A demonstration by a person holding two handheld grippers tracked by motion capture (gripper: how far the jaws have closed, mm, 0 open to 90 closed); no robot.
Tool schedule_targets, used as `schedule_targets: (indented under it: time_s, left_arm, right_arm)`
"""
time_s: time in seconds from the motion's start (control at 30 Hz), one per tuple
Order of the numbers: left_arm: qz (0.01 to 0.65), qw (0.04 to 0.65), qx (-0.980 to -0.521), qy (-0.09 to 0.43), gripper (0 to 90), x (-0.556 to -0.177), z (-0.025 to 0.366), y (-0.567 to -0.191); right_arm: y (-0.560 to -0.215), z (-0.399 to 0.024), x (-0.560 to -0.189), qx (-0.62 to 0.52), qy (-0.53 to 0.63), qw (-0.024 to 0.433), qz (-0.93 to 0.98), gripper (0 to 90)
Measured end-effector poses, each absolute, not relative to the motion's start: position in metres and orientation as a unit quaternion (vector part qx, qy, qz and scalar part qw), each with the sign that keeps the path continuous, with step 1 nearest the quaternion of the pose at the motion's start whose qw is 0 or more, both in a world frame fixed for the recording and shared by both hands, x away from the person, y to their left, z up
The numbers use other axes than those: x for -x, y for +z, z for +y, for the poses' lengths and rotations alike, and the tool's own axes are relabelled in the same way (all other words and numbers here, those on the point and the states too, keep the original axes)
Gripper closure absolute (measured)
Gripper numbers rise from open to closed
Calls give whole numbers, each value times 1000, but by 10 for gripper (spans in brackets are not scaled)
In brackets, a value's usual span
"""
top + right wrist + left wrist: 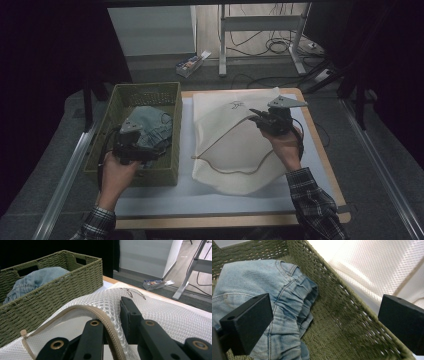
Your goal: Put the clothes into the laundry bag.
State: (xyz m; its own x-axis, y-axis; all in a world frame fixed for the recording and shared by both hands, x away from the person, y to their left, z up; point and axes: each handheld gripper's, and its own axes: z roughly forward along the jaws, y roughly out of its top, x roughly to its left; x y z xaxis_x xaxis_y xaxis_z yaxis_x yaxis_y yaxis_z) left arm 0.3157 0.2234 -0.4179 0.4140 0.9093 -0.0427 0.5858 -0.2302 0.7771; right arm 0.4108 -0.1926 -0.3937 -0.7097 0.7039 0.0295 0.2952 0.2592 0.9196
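The right gripper (112, 322) clamps the zippered edge of the mesh laundry bag (227, 150) beside the woven basket (172, 172); the left gripper (324, 322), jaws apart, hovers over the jeans (262, 290) inside it. The thin hem could slip free if tugged.

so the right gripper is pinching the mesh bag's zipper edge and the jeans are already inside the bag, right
Not quite. The right gripper does pinch the zipper edge of the mesh bag, but the jeans are not in it: they lie in the green basket, as the high view shows.
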Motion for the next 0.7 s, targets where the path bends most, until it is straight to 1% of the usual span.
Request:
schedule_targets:
  time_s: [0.7]
  left_arm:
    - [530, 338, -745, 224, 0, -351, 236, -424]
  right_arm:
    - [-394, -193, -411, -328, 516, 199, 766, 779]
